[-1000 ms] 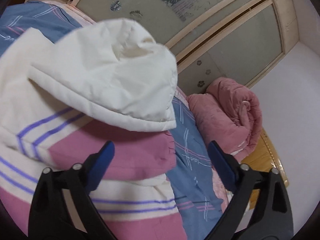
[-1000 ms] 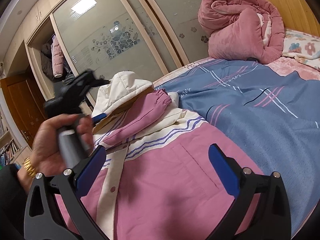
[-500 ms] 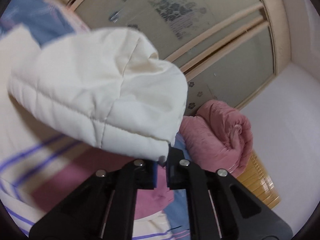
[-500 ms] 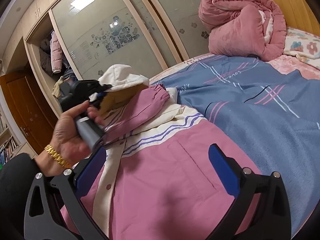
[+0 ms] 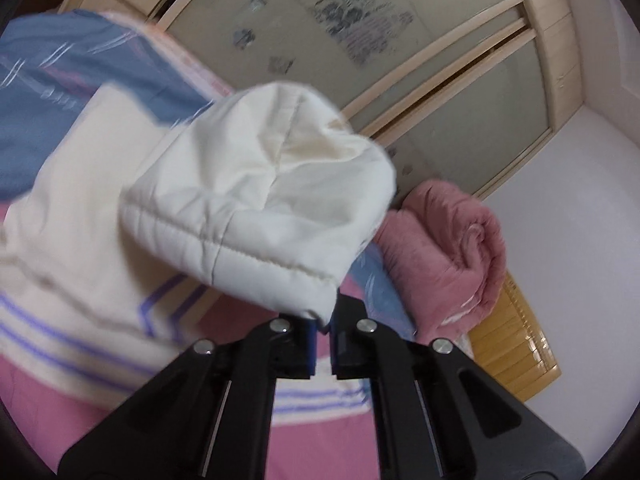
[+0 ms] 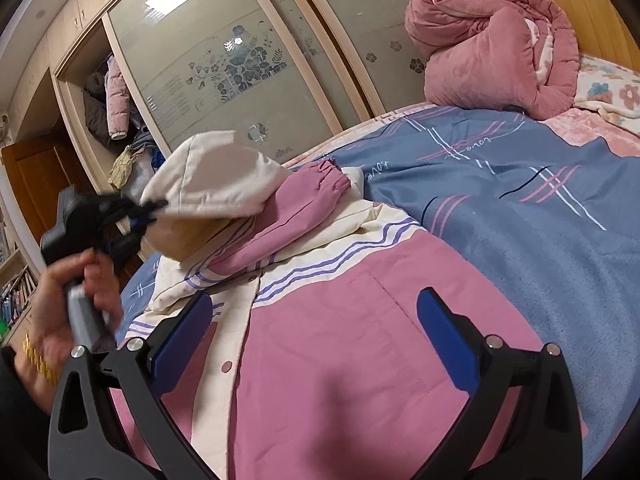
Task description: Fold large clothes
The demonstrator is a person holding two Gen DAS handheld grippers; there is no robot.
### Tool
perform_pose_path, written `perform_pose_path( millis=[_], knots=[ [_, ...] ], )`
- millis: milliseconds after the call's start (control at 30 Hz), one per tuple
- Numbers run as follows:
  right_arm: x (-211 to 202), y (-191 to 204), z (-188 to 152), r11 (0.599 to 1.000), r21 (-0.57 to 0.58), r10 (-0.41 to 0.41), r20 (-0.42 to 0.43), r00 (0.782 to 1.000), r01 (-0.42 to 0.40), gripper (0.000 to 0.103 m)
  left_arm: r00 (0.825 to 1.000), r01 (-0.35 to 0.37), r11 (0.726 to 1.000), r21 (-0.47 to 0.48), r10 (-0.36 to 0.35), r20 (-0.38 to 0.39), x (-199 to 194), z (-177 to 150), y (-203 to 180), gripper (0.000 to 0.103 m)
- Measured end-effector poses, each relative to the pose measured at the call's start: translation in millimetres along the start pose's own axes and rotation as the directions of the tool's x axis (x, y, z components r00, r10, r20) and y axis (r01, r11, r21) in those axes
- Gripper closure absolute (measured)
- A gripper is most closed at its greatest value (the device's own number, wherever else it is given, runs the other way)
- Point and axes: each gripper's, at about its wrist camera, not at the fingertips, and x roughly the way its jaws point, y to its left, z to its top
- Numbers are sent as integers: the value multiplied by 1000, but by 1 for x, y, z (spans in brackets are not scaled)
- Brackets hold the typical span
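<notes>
A pink and cream hooded jacket (image 6: 320, 352) with purple stripes lies spread on the bed, one pink sleeve (image 6: 288, 216) folded across its chest. My left gripper (image 5: 323, 332) is shut on the hem of the cream hood (image 5: 256, 208) and holds it lifted off the jacket. In the right wrist view that same left gripper (image 6: 150, 210), held by a hand (image 6: 60, 316), pinches the hood (image 6: 212, 184) at its left edge. My right gripper (image 6: 312, 340) hovers open over the jacket's pink front, nothing between its fingers.
A blue checked bedspread (image 6: 520, 208) covers the bed. A rolled pink quilt (image 6: 496, 40) sits at the headboard (image 5: 512, 356) end. Sliding wardrobe doors (image 6: 240, 64) stand behind the bed, with an open wardrobe section of hanging clothes (image 6: 108, 104) at left.
The left gripper went from open above the jacket to shut on the hood's hem, then carried the hood sideways. The right gripper stayed still and open.
</notes>
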Motion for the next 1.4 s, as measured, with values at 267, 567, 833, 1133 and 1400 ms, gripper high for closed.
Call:
perform_pose_path(
  millis=[267, 567, 833, 1133, 1400],
  knots=[
    [-2, 1, -1, 1000, -4, -1, -3, 1000, 1, 1, 981, -129, 983, -129, 107, -162, 37, -68, 56, 99],
    [-3, -1, 1, 1000, -1, 3, -3, 1000, -3, 1, 959, -246, 948, -201, 208, -194, 52, -83, 78, 90],
    [-8, -2, 1, 1000, 4, 7, 1, 1000, -7, 1, 980, -152, 969, -195, 122, -159, 29, -82, 49, 8],
    [-20, -1, 0, 1000, -17, 4, 16, 1000, -4, 1, 967, -190, 971, 142, 210, -141, -96, -134, -15, 2],
    [-51, 12, -14, 988, -152, 9, 38, 999, -3, 1, 827, -562, 587, 582, 416, 379, -207, -221, -23, 2]
  ],
)
